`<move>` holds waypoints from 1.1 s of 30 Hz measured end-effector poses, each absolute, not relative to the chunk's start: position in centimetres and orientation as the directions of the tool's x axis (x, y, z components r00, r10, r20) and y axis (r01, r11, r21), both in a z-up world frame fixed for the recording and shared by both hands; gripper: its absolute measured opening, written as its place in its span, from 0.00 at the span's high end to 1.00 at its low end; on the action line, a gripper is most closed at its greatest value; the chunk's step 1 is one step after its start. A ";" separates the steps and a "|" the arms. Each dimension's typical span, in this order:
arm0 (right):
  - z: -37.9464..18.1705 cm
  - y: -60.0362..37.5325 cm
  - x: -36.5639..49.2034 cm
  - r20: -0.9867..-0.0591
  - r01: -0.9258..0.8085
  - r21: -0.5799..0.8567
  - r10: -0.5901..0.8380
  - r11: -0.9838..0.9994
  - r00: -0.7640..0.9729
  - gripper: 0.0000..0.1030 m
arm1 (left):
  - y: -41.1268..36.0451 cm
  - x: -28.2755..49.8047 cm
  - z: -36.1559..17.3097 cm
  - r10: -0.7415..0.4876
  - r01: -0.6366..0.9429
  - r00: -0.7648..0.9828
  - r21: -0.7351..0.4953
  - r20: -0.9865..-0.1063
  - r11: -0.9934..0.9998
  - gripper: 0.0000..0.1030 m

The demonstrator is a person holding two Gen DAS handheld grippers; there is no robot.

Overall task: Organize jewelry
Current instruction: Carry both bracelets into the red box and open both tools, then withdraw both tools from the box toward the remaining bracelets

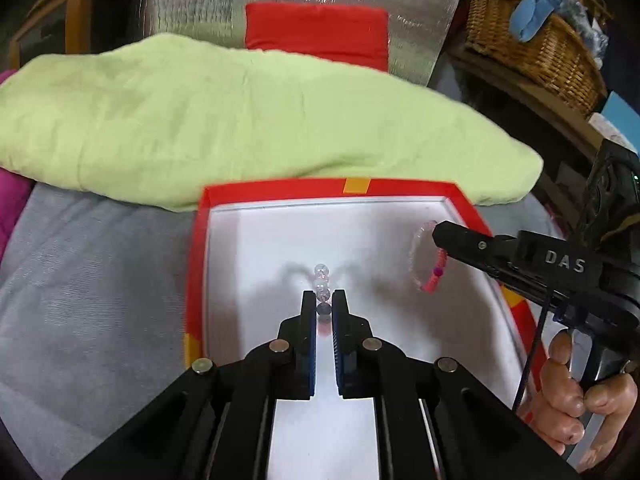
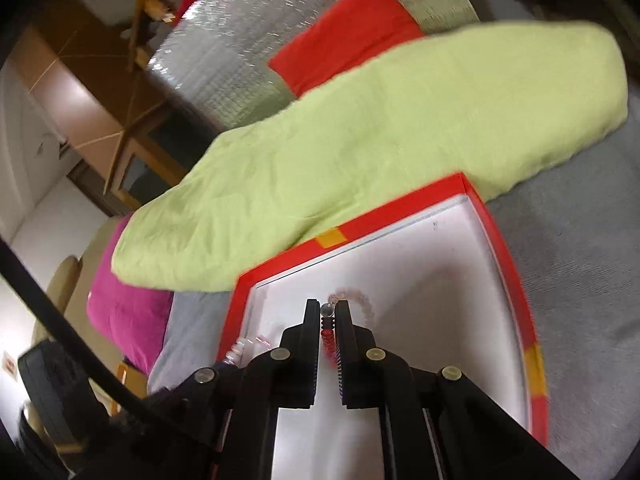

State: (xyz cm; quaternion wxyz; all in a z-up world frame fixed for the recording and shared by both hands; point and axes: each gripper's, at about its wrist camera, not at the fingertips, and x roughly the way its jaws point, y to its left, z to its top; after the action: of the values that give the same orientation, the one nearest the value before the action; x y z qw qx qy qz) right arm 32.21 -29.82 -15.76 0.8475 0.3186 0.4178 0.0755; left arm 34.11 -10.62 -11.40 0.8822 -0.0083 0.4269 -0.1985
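A shallow red box [image 1: 280,189] with a white inside lies on a grey cover; it also shows in the right wrist view [image 2: 500,236]. My left gripper [image 1: 323,300] is shut on a clear bead bracelet [image 1: 321,276] and holds it above the box floor. My right gripper [image 2: 327,309] is shut on a pale pink bead bracelet [image 2: 362,300] with a red and pink knotted cord [image 2: 328,340]. In the left wrist view the right gripper [image 1: 438,230] holds this bracelet [image 1: 418,256] over the box's right side. The clear bracelet [image 2: 236,354] shows at the box's left edge.
A light green cushion [image 1: 240,120] lies behind the box, a red cushion [image 1: 316,30] and silver foil sheet behind that. A magenta cushion [image 2: 120,312] is at left. A wicker basket [image 1: 532,44] stands on a shelf at right.
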 end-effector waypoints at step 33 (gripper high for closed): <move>-8.1 -27.6 4.0 -0.757 0.059 0.179 0.099 0.982 0.646 0.55 | -1.2 4.5 -4.9 -0.164 0.235 0.732 0.018 -0.661 0.972 0.38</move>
State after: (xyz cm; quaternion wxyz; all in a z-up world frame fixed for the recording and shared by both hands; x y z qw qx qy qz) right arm 4.00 -27.59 -8.13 0.9024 0.0940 0.4203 0.0111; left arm 4.49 -1.22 -4.88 0.9293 0.0502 0.3499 -0.1073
